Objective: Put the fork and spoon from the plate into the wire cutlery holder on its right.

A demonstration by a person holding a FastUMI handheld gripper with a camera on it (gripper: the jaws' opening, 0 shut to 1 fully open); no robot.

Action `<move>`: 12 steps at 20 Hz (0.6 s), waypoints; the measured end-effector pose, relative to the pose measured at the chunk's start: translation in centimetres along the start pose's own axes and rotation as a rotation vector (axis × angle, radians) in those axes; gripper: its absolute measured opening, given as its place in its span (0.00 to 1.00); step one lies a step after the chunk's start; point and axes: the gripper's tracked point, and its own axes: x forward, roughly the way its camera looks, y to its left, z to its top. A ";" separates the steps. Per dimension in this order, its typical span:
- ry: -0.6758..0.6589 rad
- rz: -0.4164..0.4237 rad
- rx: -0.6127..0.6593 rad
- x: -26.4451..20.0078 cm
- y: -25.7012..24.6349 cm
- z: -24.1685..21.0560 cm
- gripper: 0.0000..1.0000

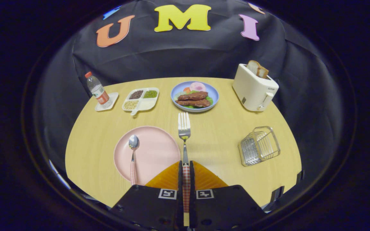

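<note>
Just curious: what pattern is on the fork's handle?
Red-and-white check, seen in the gripper view, where the tool is shut on the fork.

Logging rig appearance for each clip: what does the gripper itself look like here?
The gripper has two wedge-shaped fingers with ribbed faces, mounted on flat black angular body plates. Each plate carries one small square black-and-white fiducial marker near the finger's base. Screw holes dot the plates' lower edge. No cables, hand or sleeve visible.

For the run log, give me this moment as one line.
gripper: shut on fork, lifted | spoon: on plate | holder: empty, right of plate | next: fork to holder
</note>
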 end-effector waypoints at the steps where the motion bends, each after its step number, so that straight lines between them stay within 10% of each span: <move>1: -0.011 -0.003 0.003 -0.6 -1.2 0.4 0.07; 12: 0.029 -0.067 -0.009 -3.0 -14.6 1.4 0.07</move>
